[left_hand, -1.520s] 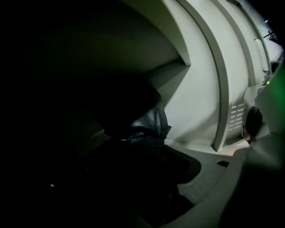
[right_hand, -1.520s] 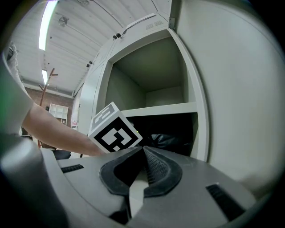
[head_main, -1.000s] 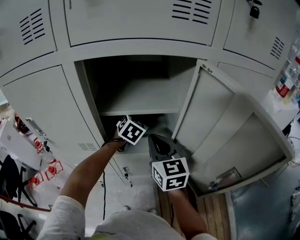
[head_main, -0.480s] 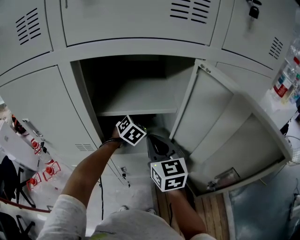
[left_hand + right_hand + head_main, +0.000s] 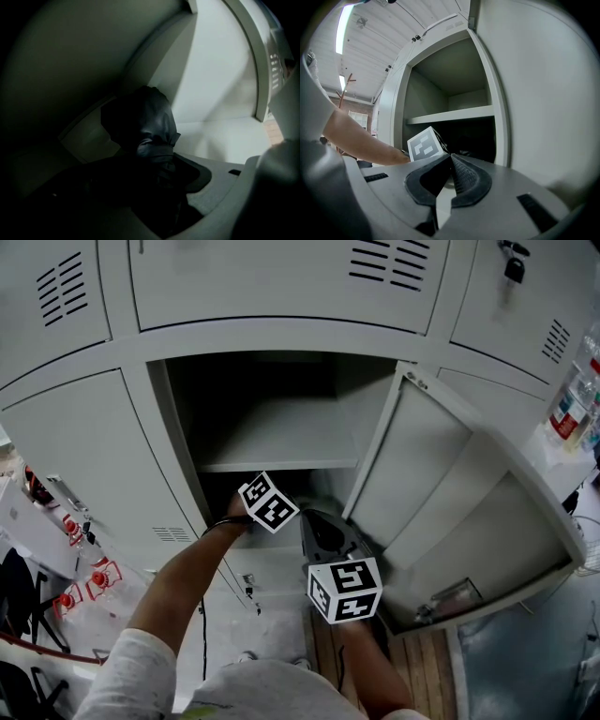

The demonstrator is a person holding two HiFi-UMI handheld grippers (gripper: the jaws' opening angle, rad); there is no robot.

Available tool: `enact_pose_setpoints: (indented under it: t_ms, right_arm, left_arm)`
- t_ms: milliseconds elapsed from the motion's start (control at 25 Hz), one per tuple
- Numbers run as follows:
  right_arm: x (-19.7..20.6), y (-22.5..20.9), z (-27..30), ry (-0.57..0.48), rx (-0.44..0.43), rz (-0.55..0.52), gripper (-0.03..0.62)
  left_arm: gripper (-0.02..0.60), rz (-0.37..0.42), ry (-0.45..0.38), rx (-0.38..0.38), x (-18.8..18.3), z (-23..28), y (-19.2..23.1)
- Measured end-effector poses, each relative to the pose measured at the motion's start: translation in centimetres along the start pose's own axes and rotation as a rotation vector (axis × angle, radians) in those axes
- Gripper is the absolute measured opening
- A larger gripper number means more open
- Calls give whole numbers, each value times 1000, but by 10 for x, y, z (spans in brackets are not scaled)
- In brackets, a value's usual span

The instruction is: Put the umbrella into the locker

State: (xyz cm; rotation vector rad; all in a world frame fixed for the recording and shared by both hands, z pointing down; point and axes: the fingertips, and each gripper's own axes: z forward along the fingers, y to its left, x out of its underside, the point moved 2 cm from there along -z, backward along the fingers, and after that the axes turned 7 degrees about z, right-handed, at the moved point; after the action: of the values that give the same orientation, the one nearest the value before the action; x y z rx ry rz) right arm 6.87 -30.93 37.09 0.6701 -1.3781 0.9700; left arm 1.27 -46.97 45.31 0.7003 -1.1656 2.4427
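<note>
black folded umbrella (image 5: 149,124) gripped in left gripper (image 5: 155,168), long axis along the jaws, far end pointing into grey locker (image 5: 281,334) below the shelf (image 5: 272,442). right gripper (image 5: 451,161) pinched shut, empty, outside.

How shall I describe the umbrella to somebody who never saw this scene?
Find the grey lockers and their one open compartment. Below its shelf, the left hand-held gripper grips the umbrella: a folded black fabric bundle, the only soft thing among grey metal.

Head view steeply down on locker (image 5: 281,337), left gripper view inside it, right looking in
</note>
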Motion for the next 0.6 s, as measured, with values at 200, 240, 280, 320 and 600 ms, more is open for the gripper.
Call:
enact_pose_setpoints:
  t_ms: [200, 240, 280, 320, 600]
  right_arm:
    - [1, 0, 1, 1, -2, 2, 3]
    - [2, 1, 1, 3, -3, 2, 3]
    - [3, 1, 1, 5, -3, 3, 3]
    - [4, 1, 1, 7, -3, 5, 3]
    - [8, 1, 3, 16, -6, 16, 3]
  left_arm:
    - [262, 10, 7, 2, 1, 1, 0]
    - [262, 9, 8, 5, 1, 2, 0]
    - [262, 10, 12, 10, 2, 2, -1]
    - [262, 16, 19, 16, 3, 3, -2]
    - [262, 125, 66, 3, 11, 7, -8]
